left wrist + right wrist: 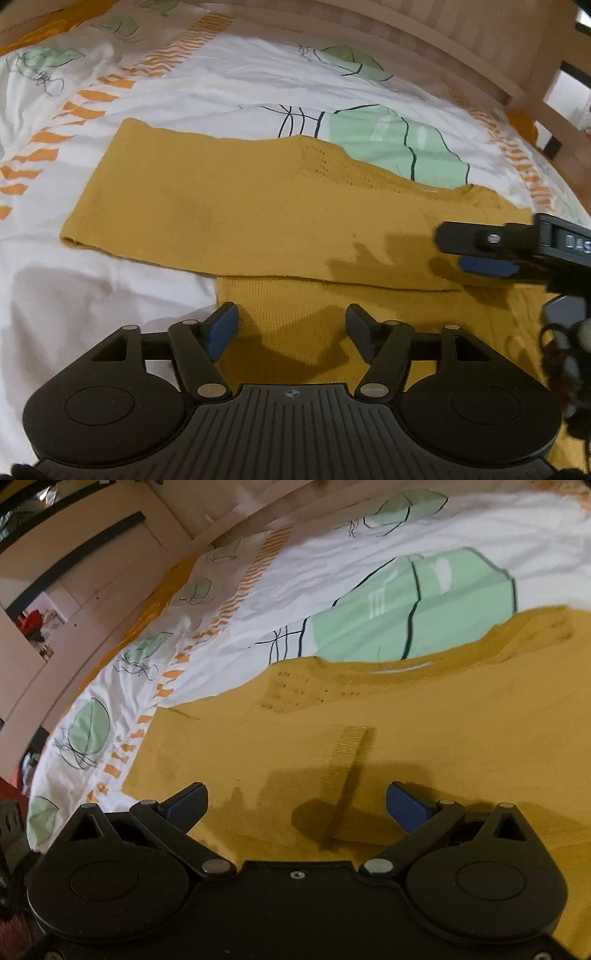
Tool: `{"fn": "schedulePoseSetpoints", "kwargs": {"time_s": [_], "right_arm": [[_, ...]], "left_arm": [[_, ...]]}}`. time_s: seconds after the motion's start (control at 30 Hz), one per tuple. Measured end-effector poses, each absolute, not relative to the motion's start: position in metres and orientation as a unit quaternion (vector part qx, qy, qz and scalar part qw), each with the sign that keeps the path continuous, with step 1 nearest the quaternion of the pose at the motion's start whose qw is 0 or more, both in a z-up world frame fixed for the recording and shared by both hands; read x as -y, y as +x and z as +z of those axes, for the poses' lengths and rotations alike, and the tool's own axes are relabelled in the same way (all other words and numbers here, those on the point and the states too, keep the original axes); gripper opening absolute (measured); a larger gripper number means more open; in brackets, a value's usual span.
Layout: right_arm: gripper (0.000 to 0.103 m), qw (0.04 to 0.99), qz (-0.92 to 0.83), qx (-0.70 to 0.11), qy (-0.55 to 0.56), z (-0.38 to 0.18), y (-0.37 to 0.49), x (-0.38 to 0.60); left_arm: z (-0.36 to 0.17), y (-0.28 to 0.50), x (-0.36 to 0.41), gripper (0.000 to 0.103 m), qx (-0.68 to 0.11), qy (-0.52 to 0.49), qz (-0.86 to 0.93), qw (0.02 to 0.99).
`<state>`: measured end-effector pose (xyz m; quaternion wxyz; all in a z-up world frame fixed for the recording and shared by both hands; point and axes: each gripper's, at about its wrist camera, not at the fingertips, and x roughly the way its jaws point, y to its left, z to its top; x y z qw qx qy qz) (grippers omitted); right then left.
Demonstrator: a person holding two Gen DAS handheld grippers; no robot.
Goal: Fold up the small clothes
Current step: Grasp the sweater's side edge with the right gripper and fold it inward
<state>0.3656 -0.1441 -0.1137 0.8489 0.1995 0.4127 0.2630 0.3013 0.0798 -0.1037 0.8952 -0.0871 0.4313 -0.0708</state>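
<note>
A mustard-yellow knit garment lies flat on the bed, with a sleeve folded across its body; it also fills the right wrist view. My left gripper is open and empty, just above the garment's lower part. My right gripper is open and empty over the garment, and it shows at the right edge of the left wrist view. A ribbed cuff lies on the fabric ahead of the right gripper.
The bed has a white duvet with green shapes and orange stripes. A wooden headboard runs along the far side. In the right wrist view a wooden bed frame and room clutter lie at the left.
</note>
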Motion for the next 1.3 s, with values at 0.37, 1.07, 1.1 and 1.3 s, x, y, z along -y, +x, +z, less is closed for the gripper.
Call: {"fn": "schedulePoseSetpoints", "kwargs": {"time_s": [0.37,1.07,1.1,1.3], "right_arm": [[0.015,0.836,0.253,-0.430,0.229,-0.106,0.379,0.141],[0.015,0.900,0.085,-0.399,0.154,-0.063,0.381,0.281],[0.015,0.899,0.081,-0.401,0.155,-0.068,0.380,0.284],[0.015,0.905,0.061,-0.390,0.157,-0.072,0.366,0.296]], "left_arm": [[-0.104,0.305,-0.074,0.074,-0.437,-0.087,-0.064,0.893],[-0.106,0.307,-0.069,0.075,-0.432,-0.061,-0.063,0.898],[-0.106,0.307,-0.069,0.075,-0.432,-0.062,-0.064,0.897],[-0.101,0.305,-0.070,0.074,-0.430,-0.065,-0.069,0.898]]}}
